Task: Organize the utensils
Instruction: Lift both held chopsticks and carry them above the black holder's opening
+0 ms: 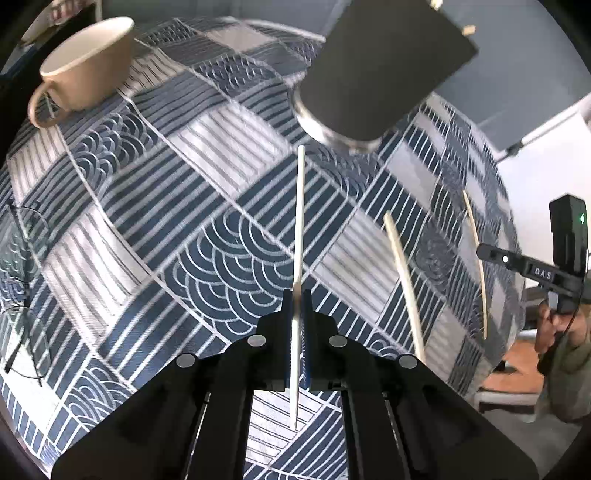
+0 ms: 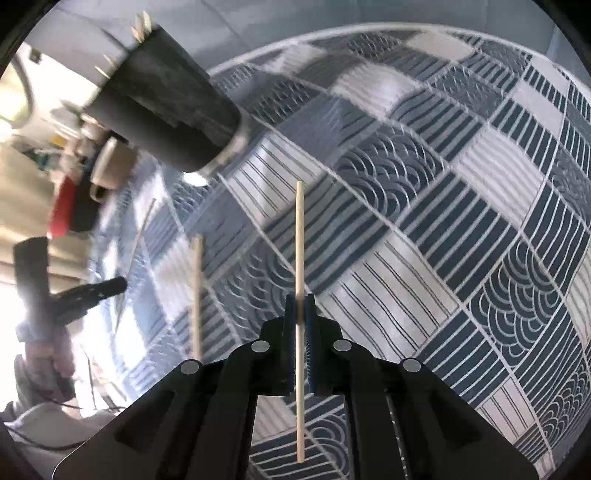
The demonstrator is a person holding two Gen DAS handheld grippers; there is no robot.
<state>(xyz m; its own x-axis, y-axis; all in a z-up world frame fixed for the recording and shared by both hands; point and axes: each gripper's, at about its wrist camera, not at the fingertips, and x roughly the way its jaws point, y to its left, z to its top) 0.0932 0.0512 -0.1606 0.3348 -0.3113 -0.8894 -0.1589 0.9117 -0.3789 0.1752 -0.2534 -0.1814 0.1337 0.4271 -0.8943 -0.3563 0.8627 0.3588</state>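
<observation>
My left gripper [image 1: 296, 301] is shut on a pale chopstick [image 1: 299, 221] that points forward toward the dark cylindrical utensil holder [image 1: 384, 70]. My right gripper [image 2: 300, 306] is shut on a wooden chopstick [image 2: 300, 240], also held above the cloth. The holder shows in the right wrist view [image 2: 162, 107] at the upper left, with several chopstick tips [image 2: 142, 31] sticking out of it. Two more chopsticks [image 1: 404, 284] [image 1: 476, 258] lie on the cloth to the right in the left wrist view. One lying chopstick [image 2: 196, 295] shows in the right wrist view.
A blue and white patterned tablecloth [image 1: 184, 206] covers the table. A beige cup [image 1: 88, 66] stands at the far left. Eyeglasses [image 1: 22, 295] lie at the left edge. The other gripper's handle [image 1: 561, 258] shows at the right edge. A red object [image 2: 64, 206] sits behind the cup.
</observation>
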